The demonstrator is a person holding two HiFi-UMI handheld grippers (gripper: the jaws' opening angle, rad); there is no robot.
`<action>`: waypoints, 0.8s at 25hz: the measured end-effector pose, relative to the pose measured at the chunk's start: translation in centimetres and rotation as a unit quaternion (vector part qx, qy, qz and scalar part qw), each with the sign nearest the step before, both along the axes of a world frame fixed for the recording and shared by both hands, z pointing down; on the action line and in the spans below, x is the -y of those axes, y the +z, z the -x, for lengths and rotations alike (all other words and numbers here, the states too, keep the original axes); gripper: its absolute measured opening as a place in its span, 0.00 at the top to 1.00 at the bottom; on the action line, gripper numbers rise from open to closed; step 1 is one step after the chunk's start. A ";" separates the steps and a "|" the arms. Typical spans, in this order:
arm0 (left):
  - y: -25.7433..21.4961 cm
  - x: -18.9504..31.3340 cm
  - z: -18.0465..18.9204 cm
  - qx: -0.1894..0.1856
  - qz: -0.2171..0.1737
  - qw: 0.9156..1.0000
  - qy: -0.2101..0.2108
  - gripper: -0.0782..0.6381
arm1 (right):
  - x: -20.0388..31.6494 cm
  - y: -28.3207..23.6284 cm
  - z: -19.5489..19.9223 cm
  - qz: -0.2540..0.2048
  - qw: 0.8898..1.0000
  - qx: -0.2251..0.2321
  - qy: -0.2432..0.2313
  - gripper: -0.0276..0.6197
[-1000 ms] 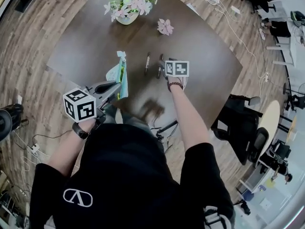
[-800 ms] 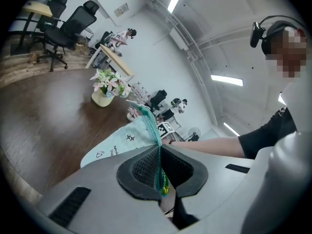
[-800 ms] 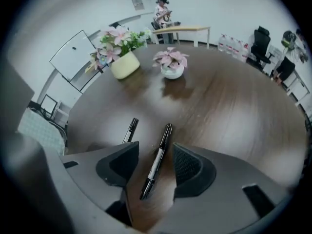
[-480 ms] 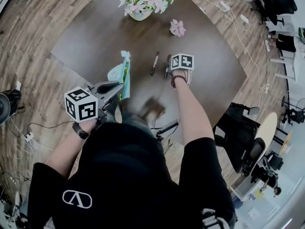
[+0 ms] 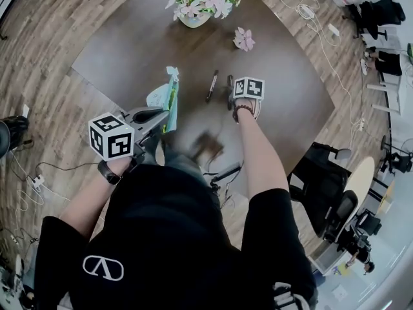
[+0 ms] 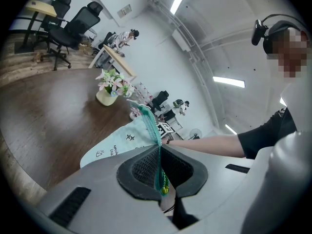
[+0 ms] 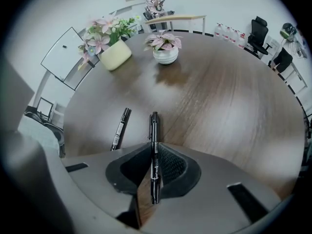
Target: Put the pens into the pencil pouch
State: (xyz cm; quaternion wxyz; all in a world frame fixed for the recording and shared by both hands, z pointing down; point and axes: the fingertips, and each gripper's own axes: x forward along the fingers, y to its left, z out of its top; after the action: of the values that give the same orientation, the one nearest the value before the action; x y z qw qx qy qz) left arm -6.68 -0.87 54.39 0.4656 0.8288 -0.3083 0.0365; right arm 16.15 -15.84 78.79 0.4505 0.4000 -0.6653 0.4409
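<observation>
We counted two pens point(image 5: 211, 86) on the table point(image 5: 129, 50). The left one lay loose, and our right gripper point(image 7: 154, 172) had just been closing and pinched the right one. Our left gripper point(image 6: 160, 174) was clamped on the one pouch point(image 6: 119, 143), over the table's near left. The head view's cube hid that pen grip, but the right gripper view showed it.

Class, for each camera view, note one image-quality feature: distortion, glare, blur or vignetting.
Head view: fisheye curves the table edges; a brown shape by its near edge is blurred. Left gripper view: ceiling lights glare, black vignette all round. Right gripper view: sheen on the wood, pen sharp.
</observation>
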 end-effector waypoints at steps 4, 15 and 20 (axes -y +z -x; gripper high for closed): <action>0.3 0.2 -0.3 0.005 0.005 1.000 0.008 0.87 | 0.0 -1.6 0.0 -0.041 0.999 0.033 0.007 0.89; -1.5 2.2 -2.6 0.006 -0.011 0.999 0.042 0.87 | 0.8 -17.7 -1.2 -0.286 0.951 0.120 0.014 0.89; -2.9 2.9 -4.2 0.006 -0.022 0.998 0.062 0.87 | -1.3 -29.5 -0.2 -0.433 0.883 0.183 0.007 0.89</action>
State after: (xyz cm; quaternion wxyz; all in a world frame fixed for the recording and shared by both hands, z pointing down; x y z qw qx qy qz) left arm -2.52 -3.74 51.49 0.4420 0.8560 -0.2604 0.0637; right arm 16.35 -14.57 49.32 0.1000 0.4722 -0.8578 0.1770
